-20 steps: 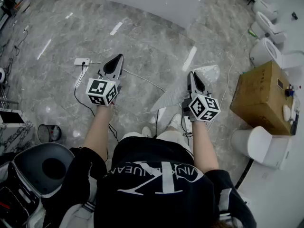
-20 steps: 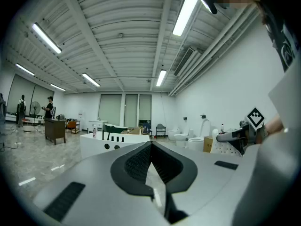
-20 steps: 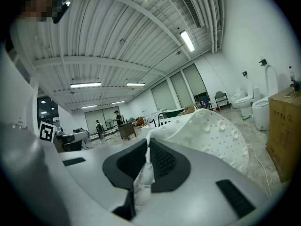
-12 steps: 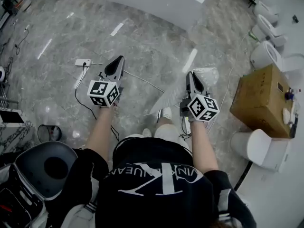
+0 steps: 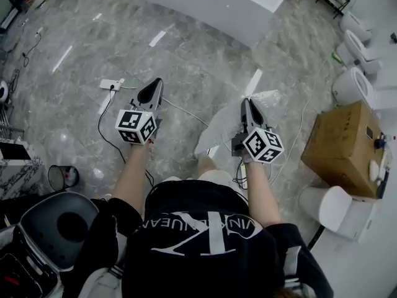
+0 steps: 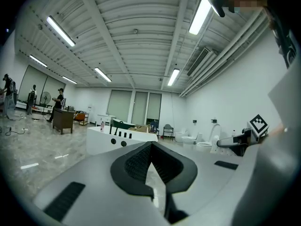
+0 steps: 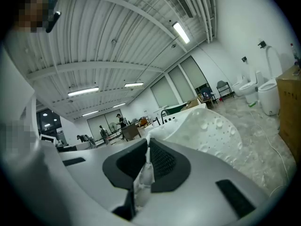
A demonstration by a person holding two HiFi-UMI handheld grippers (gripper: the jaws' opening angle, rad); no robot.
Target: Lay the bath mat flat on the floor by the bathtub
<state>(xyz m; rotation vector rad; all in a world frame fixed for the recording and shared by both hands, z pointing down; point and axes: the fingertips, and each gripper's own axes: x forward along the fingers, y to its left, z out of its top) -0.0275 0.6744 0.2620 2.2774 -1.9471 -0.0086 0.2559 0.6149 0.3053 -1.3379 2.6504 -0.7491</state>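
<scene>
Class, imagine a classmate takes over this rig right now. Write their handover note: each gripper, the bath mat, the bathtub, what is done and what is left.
Left gripper: jaws shut, nothing between them.
Right gripper: shut on one edge of the clear bath mat.
Mat: hangs crumpled from the right gripper in front of the person's legs, not flat.
Bathtub: white, ahead across the marble floor, not yet reached.
Done: mat picked up.
Left: carry it to the tub and spread it flat on the floor beside it. Taking a second edge with the left gripper would probably help.
</scene>
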